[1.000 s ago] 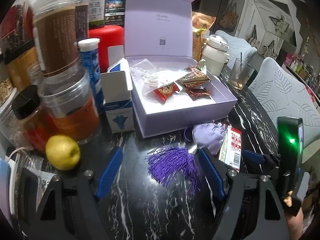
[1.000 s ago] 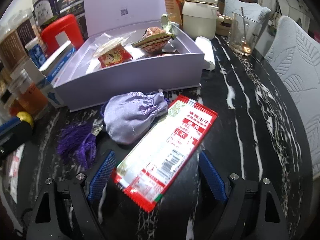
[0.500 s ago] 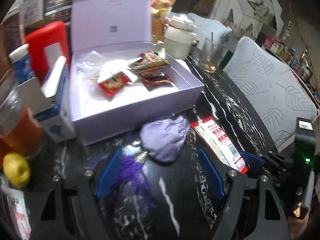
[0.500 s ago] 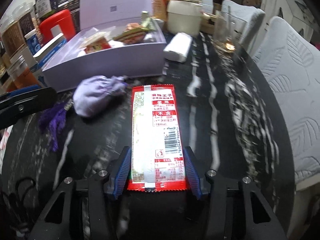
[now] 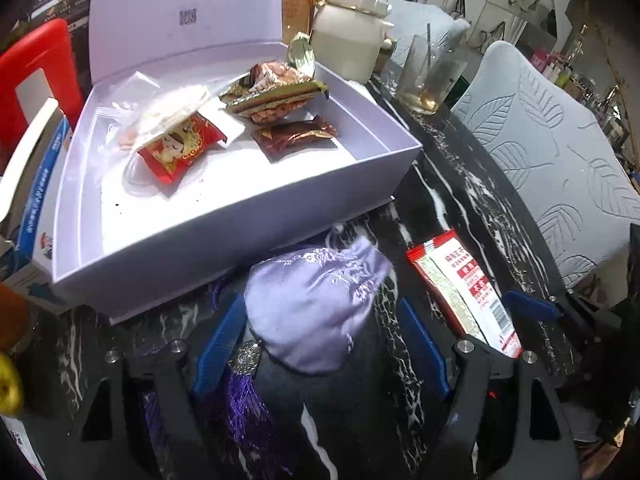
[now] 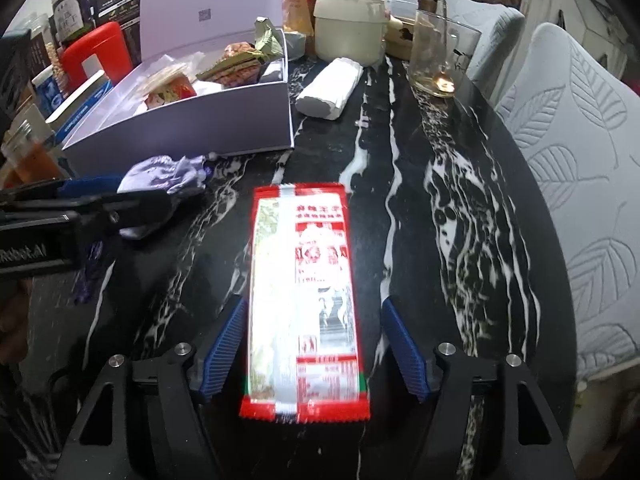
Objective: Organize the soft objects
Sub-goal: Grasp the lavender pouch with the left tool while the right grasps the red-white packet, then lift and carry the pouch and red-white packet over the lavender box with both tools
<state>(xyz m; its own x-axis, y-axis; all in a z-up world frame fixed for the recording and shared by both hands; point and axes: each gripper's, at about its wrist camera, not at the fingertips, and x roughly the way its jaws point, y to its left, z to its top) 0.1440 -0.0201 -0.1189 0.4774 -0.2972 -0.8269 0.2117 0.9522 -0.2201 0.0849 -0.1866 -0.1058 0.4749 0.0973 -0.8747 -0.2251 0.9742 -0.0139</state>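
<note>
Straddling the pouch [image 5: 316,308], the left gripper [image 5: 320,350] is held wide apart, its ribbed blue pads to either side of the cloth and, as far as can be told, not pressing it; this reads as a line-up for a grasp. The pouch is a lilac satin bag, embroidered, plump and creased, lying on the worktop [image 5: 472,200] just in front of the box [image 5: 224,224]. A metal bead and a purple tassel [image 5: 240,408] trail from it toward the camera, loose threads that could snag.

The box is stiff lilac card, lid up, and already holds crinkly foil and plastic sachets, so it is judged to be the place where soft things are gathered.

To the right, the packet [image 6: 302,292] lies flat on the black, white-veined marble. It is long, glossy and red-edged, and is framed lengthwise by the right gripper [image 6: 314,346], whose pads stand open beside its edges with a gap on the right. Thin film of this kind is likely to buckle when squeezed.
</note>
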